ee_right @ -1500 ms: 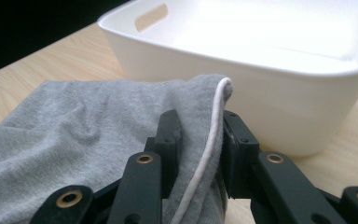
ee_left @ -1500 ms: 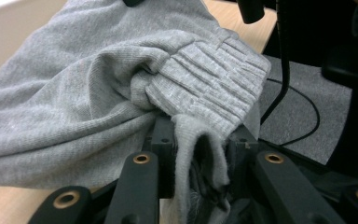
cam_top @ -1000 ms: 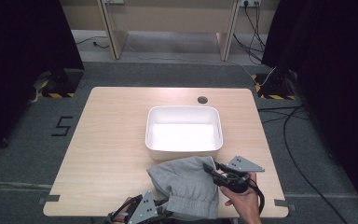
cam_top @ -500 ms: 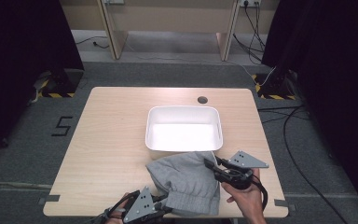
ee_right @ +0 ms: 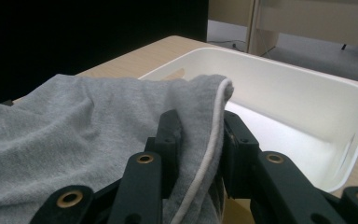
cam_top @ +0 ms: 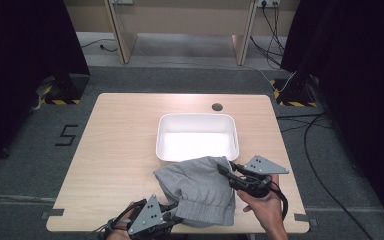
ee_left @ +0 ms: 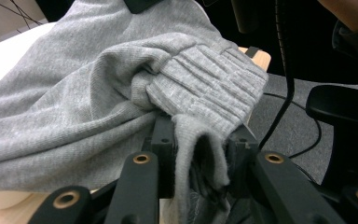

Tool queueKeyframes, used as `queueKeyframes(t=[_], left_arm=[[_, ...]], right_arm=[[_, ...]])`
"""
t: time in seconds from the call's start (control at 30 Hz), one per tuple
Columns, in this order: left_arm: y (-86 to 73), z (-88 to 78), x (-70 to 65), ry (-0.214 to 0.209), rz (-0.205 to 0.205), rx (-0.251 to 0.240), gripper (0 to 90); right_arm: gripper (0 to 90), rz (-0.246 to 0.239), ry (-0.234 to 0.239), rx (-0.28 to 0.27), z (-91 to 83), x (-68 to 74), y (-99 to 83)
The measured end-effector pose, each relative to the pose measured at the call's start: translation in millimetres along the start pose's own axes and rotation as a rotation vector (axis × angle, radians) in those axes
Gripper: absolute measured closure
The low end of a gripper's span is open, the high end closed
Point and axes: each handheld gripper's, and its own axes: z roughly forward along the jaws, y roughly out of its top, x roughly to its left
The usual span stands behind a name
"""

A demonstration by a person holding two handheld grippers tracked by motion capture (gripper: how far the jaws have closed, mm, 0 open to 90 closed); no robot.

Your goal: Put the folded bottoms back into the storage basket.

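Both grippers are clamped on the grey sweat shorts (cam_top: 199, 187) at the table's near edge: left gripper (cam_top: 172, 219) on the ribbed waistband, right gripper (cam_top: 226, 171) on the far hem. I'd lift evenly, clearing the white tub (cam_top: 197, 137) rim.

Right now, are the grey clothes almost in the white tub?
Partway. Done: both claws have grabbed the grey garment, the left claw pinching its ribbed edge, the right claw its white-trimmed edge. In hand: the cloth hangs between them, one fold near the white tub. Left: carrying it over and, probably, dropping it in the empty tub.
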Motion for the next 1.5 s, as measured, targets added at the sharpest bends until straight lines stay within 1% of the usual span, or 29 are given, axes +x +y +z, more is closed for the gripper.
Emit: queueKeyframes(t=[0.03, 0.07, 0.2, 0.23, 0.3, 0.33, 0.43, 0.5, 0.53, 0.57, 0.63, 0.67, 0.7, 0.73, 0.77, 0.8, 0.9, 1.0, 1.07, 1.17, 1.2, 1.23, 1.4, 1.47, 1.5], left_arm=[[1.2, -1.0, 0.5, 0.001, 0.001, -0.005, 70.1], [2.3, -2.1, 0.9, 0.0, 0.0, -0.006, 70.1], [6.7, -5.6, 3.4, 0.011, 0.005, -0.015, 70.1], [8.0, -6.4, 4.8, 0.011, 0.001, -0.018, 70.1], [11.3, -8.2, 8.4, 0.017, 0.004, -0.019, 70.1], [12.7, -8.5, 9.3, 0.02, 0.002, -0.022, 70.1], [17.7, -9.3, 12.4, 0.026, 0.014, -0.022, 70.1], [21.2, -9.4, 14.4, 0.03, 0.021, -0.024, 70.1], [23.0, -9.7, 15.6, 0.032, 0.024, -0.025, 70.1], [24.8, -9.9, 16.6, 0.034, 0.025, -0.027, 70.1], [28.3, -10.5, 18.8, 0.035, 0.028, -0.032, 70.1], [30.1, -11.0, 20.2, 0.033, 0.027, -0.034, 70.1], [32.0, -11.5, 22.3, 0.026, 0.018, -0.038, 70.1], [34.1, -11.8, 24.1, 0.021, 0.009, -0.045, 70.1], [36.7, -12.3, 26.3, 0.024, 0.012, -0.046, 70.1], [38.3, -12.5, 27.3, 0.026, 0.015, -0.047, 70.1], [43.8, -12.0, 31.6, 0.022, 0.011, -0.05, 70.1], [48.4, -9.9, 36.5, 0.029, 0.01, -0.051, 70.1], [50.4, -8.5, 40.5, 0.026, 0.003, -0.05, 70.1], [53.4, -6.8, 45.6, 0.03, -0.002, -0.052, 70.1], [53.4, -6.8, 45.6, 0.03, -0.002, -0.052, 70.1], [56.9, -6.1, 48.8, 0.035, 0.004, -0.051, 70.1], [67.4, -2.9, 56.0, 0.047, 0.014, -0.056, 70.1], [69.0, -2.1, 57.7, 0.051, 0.014, -0.057, 70.1], [71.0, 0.1, 61.8, 0.054, 0.006, -0.06, 70.1]], right_arm=[[72.1, -0.011, 0.001, -0.002, -0.2, 0.7, 4.3], [72.1, -0.011, 0.001, -0.002, -0.2, 0.7, 4.3], [72.1, -0.027, 0.005, -0.003, -0.5, 1.4, 13.6], [72.1, -0.027, 0.005, -0.003, -0.5, 1.4, 13.6], [72.1, -0.027, 0.005, 0.001, -0.5, 0.8, 20.2], [72.1, -0.034, 0.009, -0.006, 0.3, 0.1, 21.6], [72.1, -0.037, 0.011, -0.007, 2.5, -2.7, 27.4], [72.2, -0.024, 0.013, -0.009, 3.8, -4.2, 30.9], [72.2, -0.034, 0.009, -0.008, 4.0, -5.3, 32.8], [72.2, -0.029, 0.01, -0.016, 4.9, -5.4, 34.2], [72.3, -0.037, 0.006, -0.02, 4.6, -6.5, 37.7], [72.3, -0.039, 0.005, -0.026, 4.1, -7.0, 39.6], [72.3, -0.034, 0.004, -0.03, 3.3, -7.2, 41.7], [72.3, -0.041, -0.002, -0.029, 2.3, -8.0, 44.1], [72.3, -0.042, -0.001, -0.039, 2.5, -8.5, 46.2], [72.3, -0.043, -0.004, -0.037, 1.9, -9.0, 49.1], [72.3, -0.052, -0.01, -0.038, 2.4, -11.6, 54.9], [72.3, -0.055, -0.017, -0.042, 5.2, -14.5, 59.9], [72.3, -0.053, -0.019, -0.035, 6.9, -16.9, 62.6], [72.4, -0.049, -0.018, -0.044, 10.7, -20.9, 65.8], [72.4, -0.049, -0.018, -0.044, 10.7, -20.9, 65.8], [72.3, -0.048, -0.021, -0.043, 12.5, -23.6, 69.2], [72.4, -0.05, -0.037, -0.046, 16.5, -30.3, 78.6], [72.4, -0.053, -0.043, -0.046, 18.6, -33.4, 82.4], [72.4, -0.049, -0.046, -0.043, 20.1, -34.8, 84.5]])
